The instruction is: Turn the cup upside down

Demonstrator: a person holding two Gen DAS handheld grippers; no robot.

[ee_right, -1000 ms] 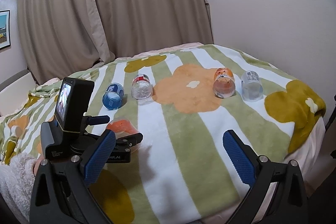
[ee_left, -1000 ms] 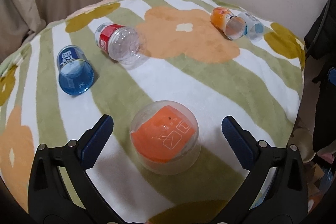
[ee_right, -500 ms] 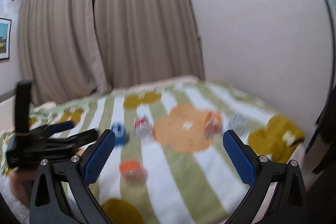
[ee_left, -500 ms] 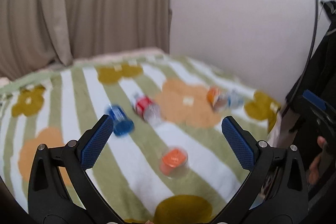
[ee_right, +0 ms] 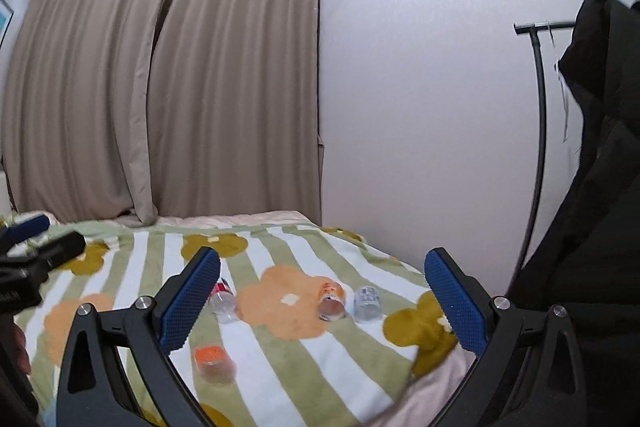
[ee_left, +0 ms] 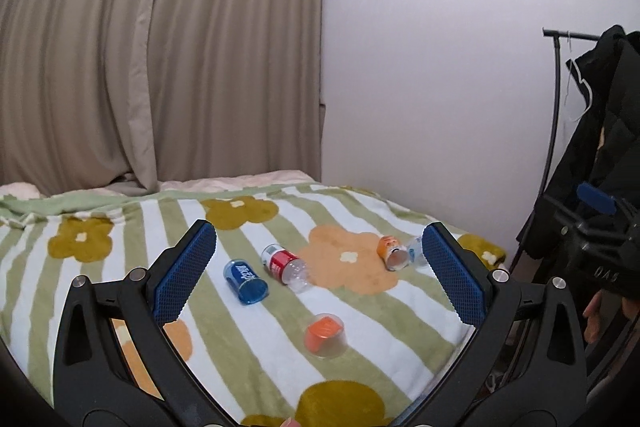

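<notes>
A clear cup with an orange label (ee_left: 325,335) stands mouth down on the striped flower blanket (ee_left: 400,311); it also shows in the right wrist view (ee_right: 213,363). My left gripper (ee_left: 320,275) is open and empty, held high and well back from the cup. My right gripper (ee_right: 322,301) is open and empty, also raised and far from it. The right gripper shows at the right edge of the left wrist view (ee_left: 596,223), and the left gripper at the left edge of the right wrist view (ee_right: 36,251).
On the blanket lie a blue cup (ee_left: 245,282), a clear red-labelled cup (ee_left: 285,263), an orange cup (ee_left: 391,253) and a pale clear cup (ee_right: 368,303), all on their sides. Curtains (ee_left: 160,67) and a wall stand behind. A dark coat (ee_right: 592,187) hangs on a rack at right.
Both grippers have pulled up and back from the bed. The orange-labelled cup, close between my left fingers a second ago, now stands small and far below.
</notes>
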